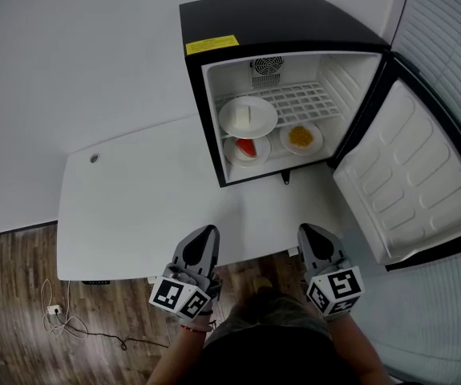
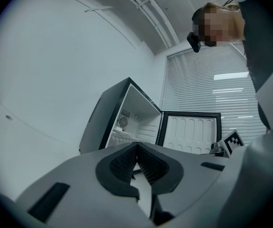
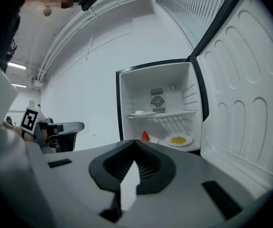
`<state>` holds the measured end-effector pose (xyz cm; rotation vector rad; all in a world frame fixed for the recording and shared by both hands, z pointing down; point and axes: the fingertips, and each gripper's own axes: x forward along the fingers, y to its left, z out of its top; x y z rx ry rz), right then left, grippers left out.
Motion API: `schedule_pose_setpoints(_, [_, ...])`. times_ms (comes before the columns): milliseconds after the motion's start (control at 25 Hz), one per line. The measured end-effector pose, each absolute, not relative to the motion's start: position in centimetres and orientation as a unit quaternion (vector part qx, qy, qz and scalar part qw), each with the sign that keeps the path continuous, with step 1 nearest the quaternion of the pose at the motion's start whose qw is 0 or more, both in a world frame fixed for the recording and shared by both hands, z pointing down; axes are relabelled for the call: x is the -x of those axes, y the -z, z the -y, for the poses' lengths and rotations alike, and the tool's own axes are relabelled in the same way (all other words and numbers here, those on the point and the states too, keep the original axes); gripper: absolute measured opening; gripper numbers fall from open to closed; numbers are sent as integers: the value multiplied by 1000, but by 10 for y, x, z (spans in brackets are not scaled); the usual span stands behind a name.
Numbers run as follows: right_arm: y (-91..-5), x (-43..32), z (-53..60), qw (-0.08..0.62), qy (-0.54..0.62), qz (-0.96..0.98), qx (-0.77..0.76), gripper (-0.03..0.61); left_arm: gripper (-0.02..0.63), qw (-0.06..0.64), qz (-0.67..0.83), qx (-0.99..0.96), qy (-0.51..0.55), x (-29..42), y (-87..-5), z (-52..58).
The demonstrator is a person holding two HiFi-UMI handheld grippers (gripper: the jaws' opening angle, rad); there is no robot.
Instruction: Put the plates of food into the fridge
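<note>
A black mini fridge (image 1: 286,22) stands open on the white table (image 1: 134,207). On its wire shelf (image 1: 306,103) lies a white plate with a pale food block (image 1: 248,116). On the fridge floor sit a plate with a red wedge (image 1: 247,148) and a plate of yellow food (image 1: 301,138); both also show in the right gripper view, the red wedge (image 3: 145,136) and the yellow food (image 3: 177,140). My left gripper (image 1: 207,234) and right gripper (image 1: 308,233) hover over the table's near edge, both shut and empty, well short of the fridge.
The fridge door (image 1: 410,175) is swung wide to the right, its white inner shelves facing up. A cable hole (image 1: 94,158) marks the table's left part. Wood floor with a power strip and cables (image 1: 54,311) lies at lower left. Window blinds (image 2: 212,84) stand behind the fridge.
</note>
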<state>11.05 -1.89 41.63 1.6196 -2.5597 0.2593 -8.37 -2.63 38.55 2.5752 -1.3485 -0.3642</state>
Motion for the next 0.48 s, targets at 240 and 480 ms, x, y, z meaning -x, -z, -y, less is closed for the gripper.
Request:
schedule_pose_setpoints(240, [-407, -106, 14, 58, -60, 844, -530, 5, 6, 109, 449, -878, 124, 76, -386, 24])
schedule_pose_setpoints(480, [-402, -107, 12, 66, -35, 841, -535, 5, 6, 111, 450, -877, 125, 79, -386, 20])
